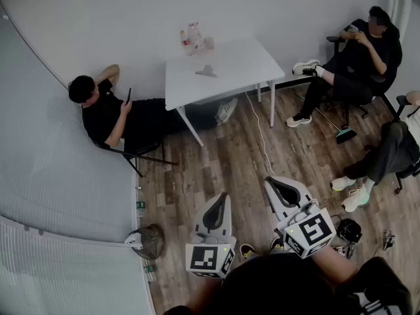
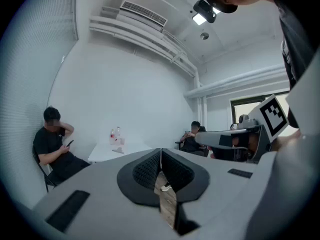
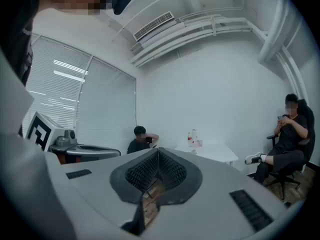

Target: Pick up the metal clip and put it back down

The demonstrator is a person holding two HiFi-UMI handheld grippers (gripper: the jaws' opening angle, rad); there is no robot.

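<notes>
Left gripper [image 1: 218, 205] and right gripper [image 1: 279, 186] are held low and side by side before the person's body, pointed over the brown wooden plank floor [image 1: 230, 156] toward the white rectangular table [image 1: 243, 64]; both pairs of jaws are pressed together, with nothing pinched; the small grey metal clip [image 1: 206, 71] is seen lying on that tabletop, well apart from both.

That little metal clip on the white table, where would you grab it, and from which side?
Probably from straight above, closing across its narrower width. The metal clip lies low and alone in the middle of the white table, and the bottles stand away at the wall edge, so nothing crowds it. It is too small here to pick out a handle.
</notes>
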